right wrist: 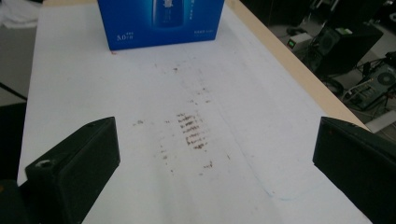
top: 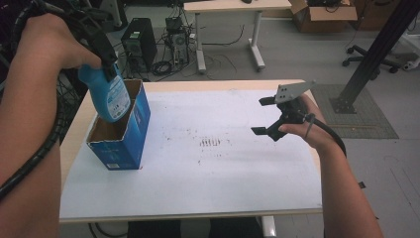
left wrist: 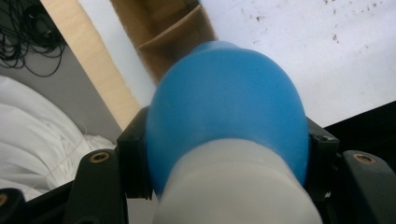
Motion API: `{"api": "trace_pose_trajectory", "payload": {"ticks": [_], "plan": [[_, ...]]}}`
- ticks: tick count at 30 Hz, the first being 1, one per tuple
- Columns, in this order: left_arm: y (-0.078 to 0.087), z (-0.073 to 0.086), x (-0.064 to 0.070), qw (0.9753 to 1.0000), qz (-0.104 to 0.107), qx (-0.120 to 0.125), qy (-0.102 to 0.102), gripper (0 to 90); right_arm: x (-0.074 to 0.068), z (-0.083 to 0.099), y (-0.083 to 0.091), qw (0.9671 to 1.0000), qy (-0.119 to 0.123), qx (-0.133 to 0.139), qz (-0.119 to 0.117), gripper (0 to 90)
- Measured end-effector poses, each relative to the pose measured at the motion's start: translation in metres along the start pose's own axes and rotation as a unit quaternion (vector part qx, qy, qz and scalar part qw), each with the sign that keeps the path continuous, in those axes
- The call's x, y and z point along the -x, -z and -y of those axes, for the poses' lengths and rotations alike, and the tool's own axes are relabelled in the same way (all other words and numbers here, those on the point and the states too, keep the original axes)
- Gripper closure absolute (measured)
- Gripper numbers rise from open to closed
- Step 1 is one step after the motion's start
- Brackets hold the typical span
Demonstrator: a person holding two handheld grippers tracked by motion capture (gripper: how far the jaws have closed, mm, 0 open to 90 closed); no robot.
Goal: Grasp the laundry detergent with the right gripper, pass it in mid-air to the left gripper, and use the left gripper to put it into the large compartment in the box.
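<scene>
A blue plastic bottle (top: 110,95) with a printed label hangs neck-up, its lower end inside the open top of a blue cardboard box (top: 124,133) at the table's left. My left gripper (top: 106,62) is shut on the bottle's shoulder; in the left gripper view the blue bottle (left wrist: 226,102) sits squeezed between both jaws, with the box's brown inside (left wrist: 163,32) beyond it. My right gripper (top: 267,116) hovers open over the right side of the table, jaws wide apart, holding nothing. The right gripper view looks across the sheet to the blue box (right wrist: 161,21).
A white sheet (top: 208,148) with brown smudges near its middle (top: 210,143) covers the wooden table. Beyond the far edge stand a computer tower (top: 138,42), cables, a desk (top: 233,29), a cardboard box (top: 322,15) and a black post (top: 376,54).
</scene>
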State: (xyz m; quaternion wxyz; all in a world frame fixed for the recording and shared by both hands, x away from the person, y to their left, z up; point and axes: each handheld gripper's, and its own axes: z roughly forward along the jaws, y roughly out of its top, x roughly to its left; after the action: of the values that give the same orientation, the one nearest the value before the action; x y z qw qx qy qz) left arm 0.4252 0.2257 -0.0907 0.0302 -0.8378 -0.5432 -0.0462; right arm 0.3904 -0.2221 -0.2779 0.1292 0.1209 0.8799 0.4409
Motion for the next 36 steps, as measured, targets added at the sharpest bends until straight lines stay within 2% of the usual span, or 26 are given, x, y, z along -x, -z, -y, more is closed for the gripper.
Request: {"api": "trace_pose_trajectory", "payload": {"ticks": [3, 4, 5, 6, 7, 9, 10, 12, 13, 15, 19, 22, 24, 26, 28, 29, 30, 31, 32, 36], "plan": [[-0.001, 0.001, -0.006, 0.9999, 0.001, -0.001, 0.011, 37.4, 0.005, -0.011, 0.005, 0.9996, 0.005, -0.028, -0.003, 0.9], [-0.001, 0.002, -0.007, 0.9999, 0.001, 0.000, 0.016, 37.4, 0.008, -0.020, 0.008, 0.9986, 0.012, -0.051, -0.006, 1.1], [-0.001, 0.002, -0.008, 0.9998, 0.002, -0.001, 0.018, 37.4, 0.008, -0.020, 0.008, 0.9986, 0.012, -0.051, -0.006, 1.1], [-0.002, 0.003, -0.010, 0.9997, 0.002, -0.001, 0.023, 37.4, 0.010, -0.028, 0.010, 0.9970, 0.018, -0.074, -0.013, 1.5], [-0.002, 0.003, -0.011, 0.9997, 0.004, -0.001, 0.026, 37.4, 0.010, -0.028, 0.010, 0.9970, 0.018, -0.074, -0.013, 1.5], [-0.004, 0.003, -0.012, 0.9995, 0.005, -0.002, 0.031, 37.4, 0.012, -0.038, 0.012, 0.9940, 0.029, -0.103, -0.022, 1.5], [-0.005, 0.003, -0.013, 0.9994, 0.007, -0.001, 0.033, 37.4, 0.012, -0.038, 0.012, 0.9940, 0.029, -0.103, -0.022, 1.5], [-0.008, 0.003, -0.016, 0.9991, 0.012, -0.002, 0.041, 37.4, 0.013, -0.046, 0.012, 0.9894, 0.039, -0.136, -0.030, 2.0], [-0.008, 0.003, -0.016, 0.9991, 0.012, -0.002, 0.041, 37.4, 0.013, -0.046, 0.012, 0.9894, 0.039, -0.136, -0.030, 2.0], [-0.010, 0.004, -0.017, 0.9989, 0.012, -0.002, 0.045, 37.4, 0.014, -0.052, 0.012, 0.9849, 0.045, -0.164, -0.033, 2.2], [-0.018, 0.004, -0.020, 0.9983, 0.015, -0.005, 0.056, 37.4, 0.015, -0.056, 0.011, 0.9812, 0.050, -0.182, -0.040, 2.3], [-0.026, 0.004, -0.024, 0.9974, 0.028, -0.009, 0.065, 37.4, 0.016, -0.058, 0.009, 0.9790, 0.053, -0.192, -0.042, 2.4], [-0.032, 0.004, -0.026, 0.9970, 0.033, -0.014, 0.068, 37.4, 0.017, -0.058, 0.009, 0.9786, 0.051, -0.195, -0.041, 2.6], [-0.036, 0.004, -0.027, 0.9968, 0.030, -0.017, 0.072, 37.5, 0.018, -0.060, 0.010, 0.9794, 0.052, -0.191, -0.041, 2.5], [-0.039, 0.004, -0.027, 0.9965, 0.024, -0.022, 0.077, 37.5, 0.018, -0.060, 0.011, 0.9786, 0.052, -0.194, -0.046, 2.6], [-0.041, 0.004, -0.027, 0.9963, 0.022, -0.024, 0.080, 37.4, 0.018, -0.061, 0.011, 0.9776, 0.053, -0.198, -0.048, 2.6], [-0.045, 0.003, -0.028, 0.9953, 0.025, -0.026, 0.089, 37.5, 0.018, -0.062, 0.010, 0.9751, 0.054, -0.209, -0.048, 2.6], [-0.045, 0.003, -0.028, 0.9953, 0.025, -0.026, 0.089, 37.5, 0.018, -0.062, 0.010, 0.9751, 0.054, -0.209, -0.048, 2.6], [-0.047, 0.003, -0.028, 0.9951, 0.027, -0.027, 0.091, 37.5, 0.018, -0.063, 0.009, 0.9720, 0.058, -0.221, -0.054, 2.8], [-0.057, 0.001, -0.028, 0.9943, 0.028, -0.030, 0.098, 37.5, 0.019, -0.065, 0.007, 0.9703, 0.058, -0.227, -0.059, 2.9]]}}
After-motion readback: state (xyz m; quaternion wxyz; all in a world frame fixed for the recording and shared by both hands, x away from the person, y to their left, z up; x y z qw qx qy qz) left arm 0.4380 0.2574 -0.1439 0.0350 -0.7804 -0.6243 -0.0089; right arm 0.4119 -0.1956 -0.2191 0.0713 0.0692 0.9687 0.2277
